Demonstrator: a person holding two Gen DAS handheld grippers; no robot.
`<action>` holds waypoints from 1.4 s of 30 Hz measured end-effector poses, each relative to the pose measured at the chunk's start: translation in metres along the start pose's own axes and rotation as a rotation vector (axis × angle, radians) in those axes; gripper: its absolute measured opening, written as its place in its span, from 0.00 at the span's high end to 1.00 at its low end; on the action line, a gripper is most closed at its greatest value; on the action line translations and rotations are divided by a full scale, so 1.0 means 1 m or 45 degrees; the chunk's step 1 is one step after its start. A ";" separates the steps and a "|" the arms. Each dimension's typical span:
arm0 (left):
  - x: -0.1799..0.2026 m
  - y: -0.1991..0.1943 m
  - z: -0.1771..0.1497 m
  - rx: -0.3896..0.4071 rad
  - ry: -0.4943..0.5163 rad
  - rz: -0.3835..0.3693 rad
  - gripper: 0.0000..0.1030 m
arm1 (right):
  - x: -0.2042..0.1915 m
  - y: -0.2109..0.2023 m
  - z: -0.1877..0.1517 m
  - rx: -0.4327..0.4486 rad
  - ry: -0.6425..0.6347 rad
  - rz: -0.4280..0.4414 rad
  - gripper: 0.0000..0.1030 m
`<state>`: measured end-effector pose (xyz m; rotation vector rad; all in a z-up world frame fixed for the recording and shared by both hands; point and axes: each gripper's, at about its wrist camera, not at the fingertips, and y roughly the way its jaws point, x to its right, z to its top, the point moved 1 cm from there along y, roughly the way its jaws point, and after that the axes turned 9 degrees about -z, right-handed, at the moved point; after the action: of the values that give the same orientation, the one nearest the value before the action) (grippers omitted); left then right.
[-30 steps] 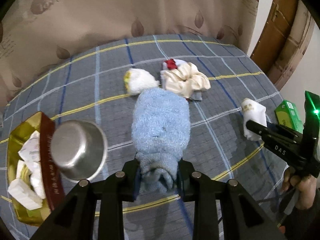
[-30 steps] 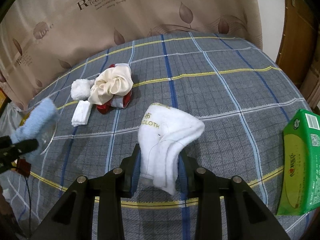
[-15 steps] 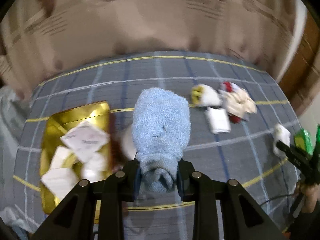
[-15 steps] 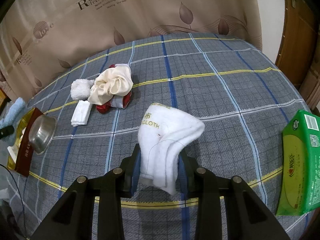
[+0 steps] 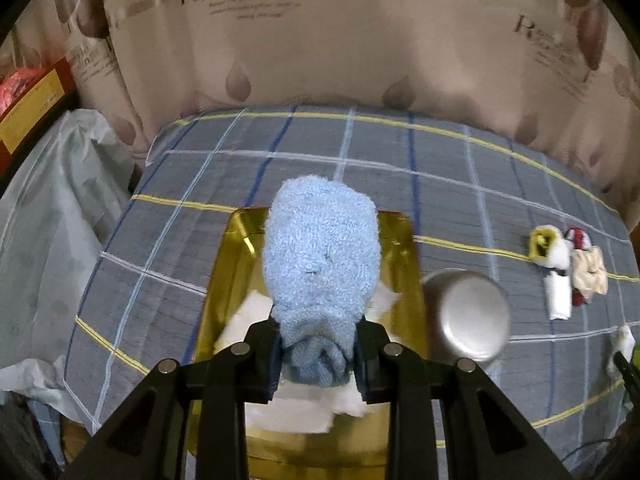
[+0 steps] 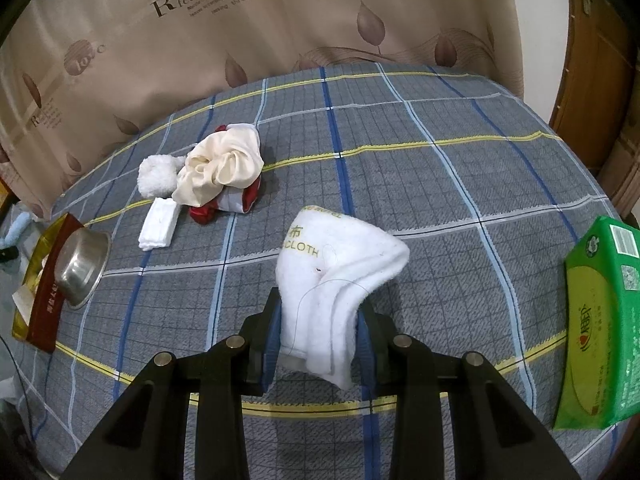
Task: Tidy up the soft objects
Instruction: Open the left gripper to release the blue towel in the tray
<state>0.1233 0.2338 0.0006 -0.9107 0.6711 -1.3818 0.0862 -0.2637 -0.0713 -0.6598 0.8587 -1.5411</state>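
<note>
Your left gripper (image 5: 318,350) is clamped on the bunched end of a light blue towel (image 5: 320,264), which stands forward from the jaws and hangs over the gold tray (image 5: 236,264); inside that tray, under and beside the towel, lie white folded cloths (image 5: 288,410); just right of the tray, touching its red rim, a steel bowl (image 5: 466,316) lies tipped on its side; further right, well apart on the grey plaid cover (image 5: 160,248), sits a small heap: a white fluffy roll (image 5: 554,250), a cream satin cloth (image 5: 588,272) over something red, and a flat white folded piece (image 5: 558,296); behind everything hangs a beige leaf-printed curtain (image 5: 340,40).

Your right gripper (image 6: 318,340) is pinched on a white face cloth (image 6: 332,276) with gold lettering; its free corner flops to the right, and whether it touches the cover I cannot tell; a green tissue box (image 6: 600,328) lies at the right edge, near but apart; beyond, to the left, the same heap shows, the cream cloth on top of the red and white bundle, the fluffy roll touching its left side; at the far left edge stand the tray and bowl, with the blue towel just visible past them.
</note>
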 end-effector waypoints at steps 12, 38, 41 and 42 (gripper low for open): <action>-0.029 0.046 0.009 -0.106 -0.050 0.052 0.70 | 0.000 0.004 -0.002 -0.012 -0.003 -0.010 0.70; -0.043 0.021 0.010 -0.102 -0.124 0.040 0.46 | -0.001 0.009 -0.004 -0.025 -0.019 -0.024 0.68; -0.042 0.009 0.005 -0.081 -0.120 0.043 0.46 | -0.005 0.006 -0.004 0.000 -0.052 -0.035 0.68; -0.041 0.006 0.002 -0.079 -0.111 0.045 0.46 | -0.006 0.005 -0.004 0.009 -0.059 -0.037 0.68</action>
<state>0.1244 0.2747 -0.0082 -0.9983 0.6633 -1.2887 0.0870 -0.2572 -0.0770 -0.7032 0.8121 -1.5480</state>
